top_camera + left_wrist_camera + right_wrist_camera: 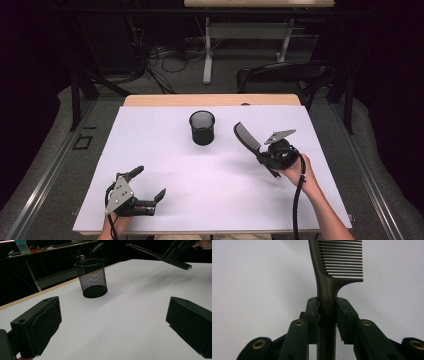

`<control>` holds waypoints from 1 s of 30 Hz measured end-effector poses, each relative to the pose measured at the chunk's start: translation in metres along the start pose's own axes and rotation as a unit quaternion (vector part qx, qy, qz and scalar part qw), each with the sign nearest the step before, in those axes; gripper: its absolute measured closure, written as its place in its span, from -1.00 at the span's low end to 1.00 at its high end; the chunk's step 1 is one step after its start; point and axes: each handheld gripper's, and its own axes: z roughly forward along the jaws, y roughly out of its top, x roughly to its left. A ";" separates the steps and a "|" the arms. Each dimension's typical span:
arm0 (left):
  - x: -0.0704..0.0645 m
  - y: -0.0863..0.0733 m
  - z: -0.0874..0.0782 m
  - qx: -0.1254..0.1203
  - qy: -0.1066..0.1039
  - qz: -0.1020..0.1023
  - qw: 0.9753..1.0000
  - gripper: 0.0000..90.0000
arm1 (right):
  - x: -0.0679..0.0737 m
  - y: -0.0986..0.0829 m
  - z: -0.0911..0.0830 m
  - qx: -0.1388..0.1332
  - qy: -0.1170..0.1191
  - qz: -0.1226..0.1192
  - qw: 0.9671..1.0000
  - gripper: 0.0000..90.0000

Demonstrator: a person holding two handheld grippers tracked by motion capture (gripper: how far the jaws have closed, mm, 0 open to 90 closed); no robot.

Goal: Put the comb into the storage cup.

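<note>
A black comb [246, 136] hangs above the white table top, its handle clamped in my right gripper [263, 156], toothed end pointing up and left toward the cup. In the right gripper view the jaws press on both sides of the comb [329, 277] handle, with the right gripper [327, 312] shut on it. A black mesh cup [202, 127] stands upright at the table's middle back; the left gripper view shows the mesh cup [91, 277] ahead and the comb [160, 255] at upper right. My left gripper [149, 184] rests near the front left, jaws wide apart, nothing between them [113, 322].
The white sheet [165, 165] covers a wooden table whose bare far edge [210, 100] shows behind the cup. Beyond the table stand a dark chair [285, 75], a desk frame and tangled floor cables. A cable trails from my right gripper along the forearm.
</note>
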 end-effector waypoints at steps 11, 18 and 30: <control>0.001 0.000 -0.001 -0.002 0.000 -0.001 1.000 -1.00 | 0.003 0.002 -0.001 -0.019 -0.010 -0.002 1.000 0.62; 0.000 0.000 0.000 -0.001 -0.001 -0.002 1.000 -1.00 | 0.005 0.002 0.000 -0.032 -0.013 -0.002 0.999 0.62; 0.001 0.000 0.001 0.001 -0.002 -0.004 1.000 -1.00 | 0.006 0.003 -0.001 -0.063 -0.019 0.002 0.998 0.62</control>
